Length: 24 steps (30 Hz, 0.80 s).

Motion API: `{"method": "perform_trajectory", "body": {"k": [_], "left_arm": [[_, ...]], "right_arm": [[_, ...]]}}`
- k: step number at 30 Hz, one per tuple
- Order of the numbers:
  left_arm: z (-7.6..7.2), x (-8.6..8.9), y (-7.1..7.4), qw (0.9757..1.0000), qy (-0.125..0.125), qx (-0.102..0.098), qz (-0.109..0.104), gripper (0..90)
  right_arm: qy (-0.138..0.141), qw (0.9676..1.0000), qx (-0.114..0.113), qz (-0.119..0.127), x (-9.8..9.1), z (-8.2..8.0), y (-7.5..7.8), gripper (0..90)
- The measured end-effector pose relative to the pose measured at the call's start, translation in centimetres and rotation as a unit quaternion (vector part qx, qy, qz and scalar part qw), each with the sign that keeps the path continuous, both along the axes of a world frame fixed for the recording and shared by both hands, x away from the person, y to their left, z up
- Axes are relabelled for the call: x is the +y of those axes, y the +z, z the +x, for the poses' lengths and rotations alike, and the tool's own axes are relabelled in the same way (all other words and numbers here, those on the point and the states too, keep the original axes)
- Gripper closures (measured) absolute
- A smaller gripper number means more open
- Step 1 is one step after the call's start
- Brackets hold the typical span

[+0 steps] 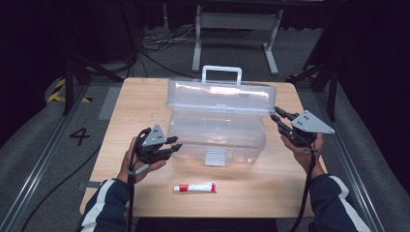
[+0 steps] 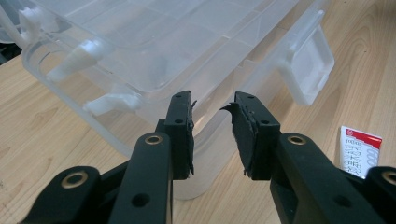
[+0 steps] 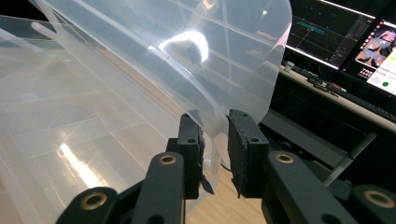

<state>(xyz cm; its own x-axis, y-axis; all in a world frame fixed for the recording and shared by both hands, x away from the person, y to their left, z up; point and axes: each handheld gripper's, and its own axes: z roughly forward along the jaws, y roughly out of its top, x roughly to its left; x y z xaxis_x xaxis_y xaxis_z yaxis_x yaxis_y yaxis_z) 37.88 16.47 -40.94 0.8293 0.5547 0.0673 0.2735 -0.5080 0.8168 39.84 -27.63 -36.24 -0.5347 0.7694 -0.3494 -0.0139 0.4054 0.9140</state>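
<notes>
black claws (image 1: 174, 146), grey plates, navy white-striped sleeves (image 1: 104, 203)

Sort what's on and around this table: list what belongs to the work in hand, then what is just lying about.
In the job:
- clear plastic box, open on the table
- its lid, raised, edge between the right tongs
- left tongs, open at the box's front corner

Lying about:
- red and white tube near the front edge
- cables on the floor
- monitors
</notes>
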Motion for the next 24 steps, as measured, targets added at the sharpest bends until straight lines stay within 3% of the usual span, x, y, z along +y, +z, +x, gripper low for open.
{"method": "perform_trajectory", "body": {"k": [12, 24], "left_arm": [[0.5, -0.6, -0.3, 0.9999, -0.013, 0.006, 0.003, 64.0], [1.0, -0.8, -0.5, 0.9994, -0.03, 0.016, 0.003, 58.6]], "right_arm": [[-0.031, 0.9993, -0.011, 0.017, 0.6, 0.7, 0.7, 78.3], [-0.057, 0.998, -0.029, 0.003, 1.1, 1.3, 1.5, 81.1]]}}
